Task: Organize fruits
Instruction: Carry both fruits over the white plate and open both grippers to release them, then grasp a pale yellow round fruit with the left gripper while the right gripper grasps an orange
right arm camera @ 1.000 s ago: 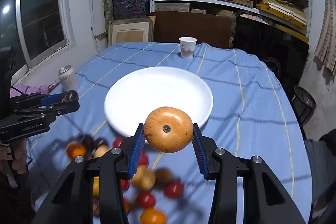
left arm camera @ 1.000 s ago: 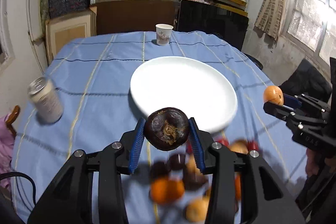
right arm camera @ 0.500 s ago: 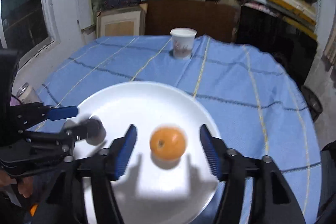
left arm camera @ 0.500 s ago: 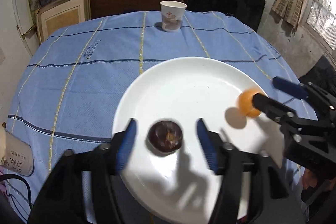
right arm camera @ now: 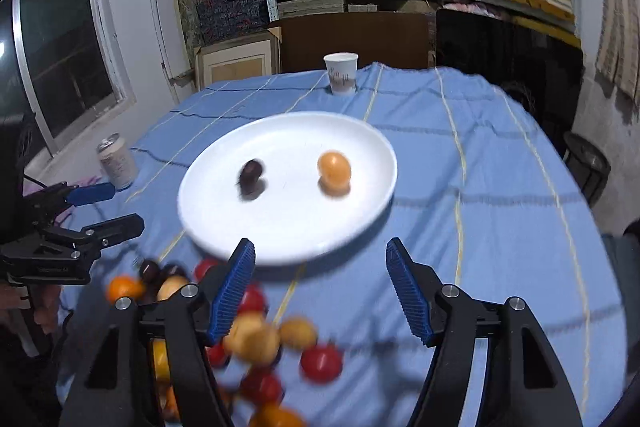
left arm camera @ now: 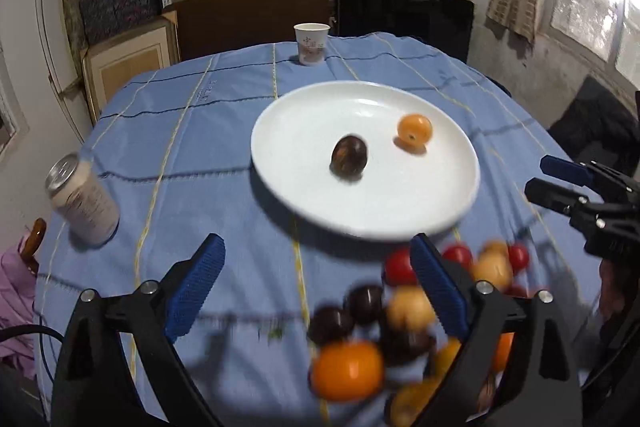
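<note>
The step in hand looks like going for the next fruit from the heap of loose fruit (left arm camera: 404,323) at the near edge of the bench (left arm camera: 192,155). The pieces lie packed together, many touching, so it pays to choose one on the outside of the heap, bring the jaws down on either side of it alone, and close gently so that round neighbours are not knocked rolling. Both views are blurred near the heap, so single fruits are hard to tell apart.

The white plate (left arm camera: 304,195) lies just beyond the heap and carries two pieces, well apart: a dark fruit (left arm camera: 349,157) near the middle and an orange fruit (left arm camera: 415,131) to its right.

The left hand-held gripper (left arm camera: 316,279) is spread wide and grasps nothing; its right finger hangs in front of the heap, and contact cannot be told. The right hand-held gripper (right arm camera: 320,287) is likewise spread wide and empty, above the plate's near rim and the cloth.
</note>
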A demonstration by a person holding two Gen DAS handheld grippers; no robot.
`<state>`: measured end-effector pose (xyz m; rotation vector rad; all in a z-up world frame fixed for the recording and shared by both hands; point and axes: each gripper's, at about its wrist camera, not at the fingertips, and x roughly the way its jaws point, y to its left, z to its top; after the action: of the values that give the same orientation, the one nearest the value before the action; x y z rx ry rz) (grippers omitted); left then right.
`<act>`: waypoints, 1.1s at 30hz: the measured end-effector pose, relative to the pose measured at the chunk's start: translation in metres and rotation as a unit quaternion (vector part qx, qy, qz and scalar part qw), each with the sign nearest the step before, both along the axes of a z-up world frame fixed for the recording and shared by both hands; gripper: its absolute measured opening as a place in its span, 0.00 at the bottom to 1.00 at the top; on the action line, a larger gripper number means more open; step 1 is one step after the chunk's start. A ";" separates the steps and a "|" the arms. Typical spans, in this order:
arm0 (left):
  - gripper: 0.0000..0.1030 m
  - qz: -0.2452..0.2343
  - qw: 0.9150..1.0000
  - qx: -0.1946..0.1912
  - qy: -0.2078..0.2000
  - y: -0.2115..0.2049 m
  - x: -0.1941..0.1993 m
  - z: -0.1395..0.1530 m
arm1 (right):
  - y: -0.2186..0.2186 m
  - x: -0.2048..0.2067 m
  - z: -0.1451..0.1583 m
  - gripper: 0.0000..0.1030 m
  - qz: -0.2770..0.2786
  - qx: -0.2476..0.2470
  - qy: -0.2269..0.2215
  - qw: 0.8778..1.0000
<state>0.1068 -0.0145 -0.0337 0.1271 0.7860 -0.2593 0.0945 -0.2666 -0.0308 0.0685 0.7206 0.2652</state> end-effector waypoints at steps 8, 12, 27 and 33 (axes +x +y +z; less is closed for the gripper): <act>0.89 0.020 0.999 0.002 0.040 0.015 -0.058 -0.045 | -0.010 -0.068 -0.043 0.69 -0.034 0.025 0.031 0.999; 0.89 0.017 0.998 -0.021 0.050 0.014 -0.073 -0.048 | -0.008 -0.080 -0.041 0.69 -0.046 0.013 0.031 0.998; 0.58 -0.048 0.996 -0.025 0.065 -0.027 -0.094 -0.057 | 0.000 -0.100 -0.027 0.69 -0.049 -0.024 0.004 0.998; 0.56 -0.048 0.995 -0.046 0.068 -0.030 -0.088 -0.060 | -0.002 -0.101 -0.028 0.69 -0.052 -0.026 0.005 0.998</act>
<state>0.0186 -0.0440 -0.0939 0.0602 0.9022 -0.3987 -0.0065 -0.2686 -0.0586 0.0585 0.7320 0.1476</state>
